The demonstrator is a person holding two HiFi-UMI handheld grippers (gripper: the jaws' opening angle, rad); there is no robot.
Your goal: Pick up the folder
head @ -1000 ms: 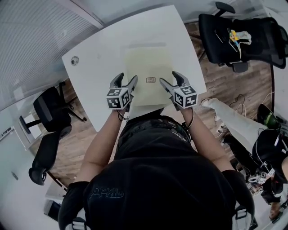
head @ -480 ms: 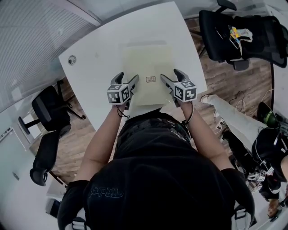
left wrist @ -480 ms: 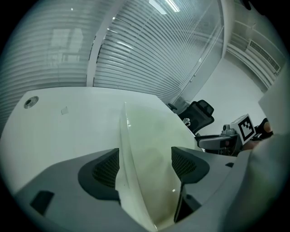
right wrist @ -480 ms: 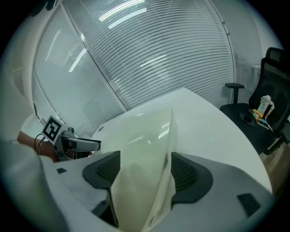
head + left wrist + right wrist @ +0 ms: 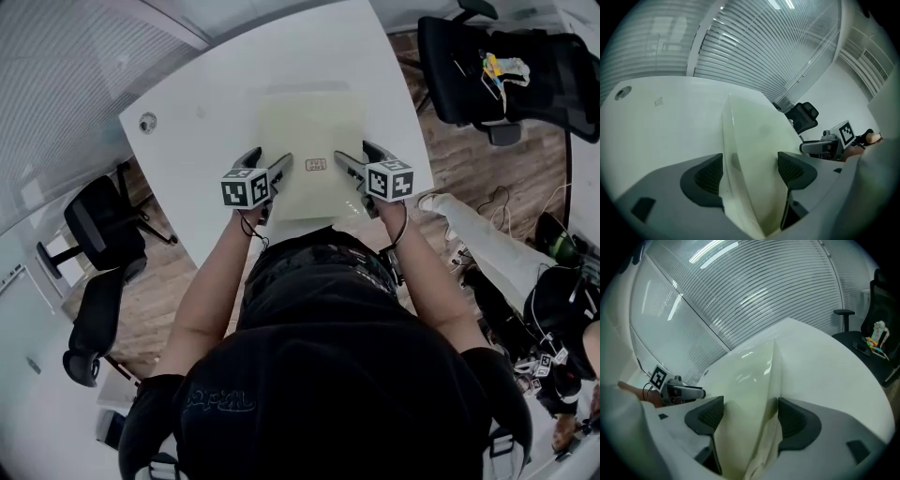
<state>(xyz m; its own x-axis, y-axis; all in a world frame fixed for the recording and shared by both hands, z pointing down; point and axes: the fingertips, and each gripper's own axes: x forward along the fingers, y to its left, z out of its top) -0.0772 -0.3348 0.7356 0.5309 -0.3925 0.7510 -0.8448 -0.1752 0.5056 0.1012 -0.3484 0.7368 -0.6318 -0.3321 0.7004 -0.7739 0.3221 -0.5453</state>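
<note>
pale yellow folder (image 5: 309, 131) lies flat mid white table (image 5: 202, 108); left gripper (image 5: 270, 157) straddles its edge at 8 o'clock, right gripper (image 5: 354, 153) at 4 o'clock. both pairs of jaws have just been opening and stand wide; the folder edge sits between them, unclamped.

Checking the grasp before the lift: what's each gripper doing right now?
Left gripper: open, just been opening, folder edge between jaws.
Right gripper: open, just been opening, folder edge between jaws.

A closed, pale yellow folder (image 5: 309, 150) lies on the white table (image 5: 206, 103).
</note>
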